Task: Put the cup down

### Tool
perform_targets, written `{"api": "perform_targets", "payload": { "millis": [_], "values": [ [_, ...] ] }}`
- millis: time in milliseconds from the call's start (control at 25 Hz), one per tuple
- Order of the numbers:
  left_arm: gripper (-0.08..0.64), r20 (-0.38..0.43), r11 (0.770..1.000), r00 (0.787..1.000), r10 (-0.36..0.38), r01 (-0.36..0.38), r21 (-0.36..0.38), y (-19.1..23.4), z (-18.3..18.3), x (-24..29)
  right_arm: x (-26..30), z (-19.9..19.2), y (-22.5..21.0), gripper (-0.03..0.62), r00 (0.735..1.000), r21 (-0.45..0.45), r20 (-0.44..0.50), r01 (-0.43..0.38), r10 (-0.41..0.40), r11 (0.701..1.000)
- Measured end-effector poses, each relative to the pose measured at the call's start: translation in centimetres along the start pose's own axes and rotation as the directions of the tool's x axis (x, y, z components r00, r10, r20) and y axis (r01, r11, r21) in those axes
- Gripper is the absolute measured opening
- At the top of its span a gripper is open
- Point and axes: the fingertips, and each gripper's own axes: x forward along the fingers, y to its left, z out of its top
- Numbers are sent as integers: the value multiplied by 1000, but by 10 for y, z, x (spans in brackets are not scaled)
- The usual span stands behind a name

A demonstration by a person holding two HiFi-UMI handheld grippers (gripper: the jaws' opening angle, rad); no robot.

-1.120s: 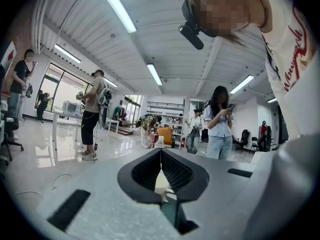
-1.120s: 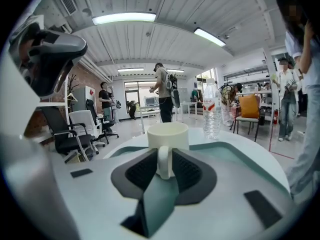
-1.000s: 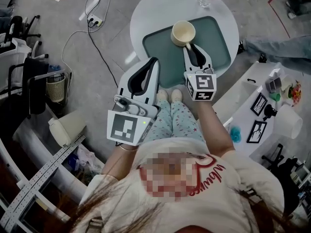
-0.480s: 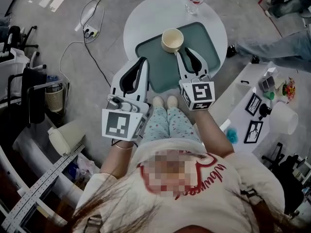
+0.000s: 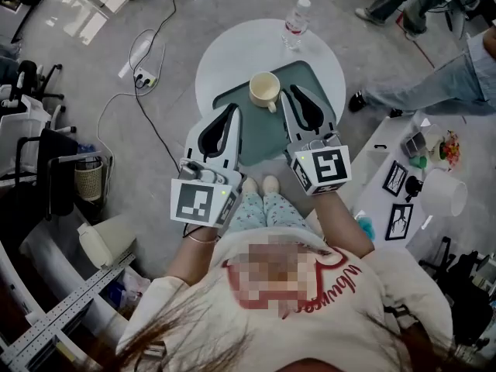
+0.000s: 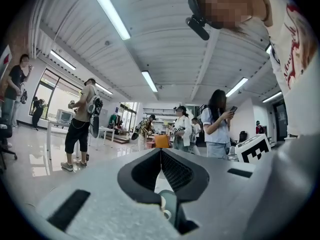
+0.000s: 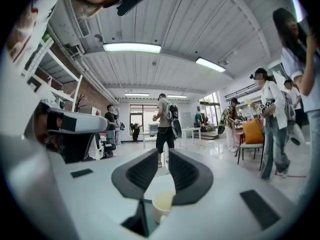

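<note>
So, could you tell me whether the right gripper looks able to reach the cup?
Probably yes: the cup stands upright on the tray just beside the right gripper, nothing lies between them, and its jaws stand slightly apart, holding nothing.

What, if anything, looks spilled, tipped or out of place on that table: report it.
Nothing stands out. The cream ceramic cup stands upright on the grey-green plastic tray, with no spill visible around it, and the clear plastic water bottle stands upright on the round white table.
</note>
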Motion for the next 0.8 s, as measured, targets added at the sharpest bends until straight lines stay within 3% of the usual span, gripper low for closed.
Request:
{"api": "perform_targets", "payload": {
  "millis": [200, 360, 800],
  "values": [
    [15, 28, 1000, 999, -23, 23, 15, -12, 17, 3, -4, 29, 9, 70, 999, -49, 22, -44, 46, 998],
    [15, 41, 999, 999, -29, 28, 26, -20, 29, -1, -10, 53, 20, 54, 995, -147, 62, -69, 79, 987],
    [15, 45, 1000, 999, -16, 15, 22, -41, 41, -12, -28, 83, 33, 29, 978, -155, 125, -145, 165, 977]
  ]
}}
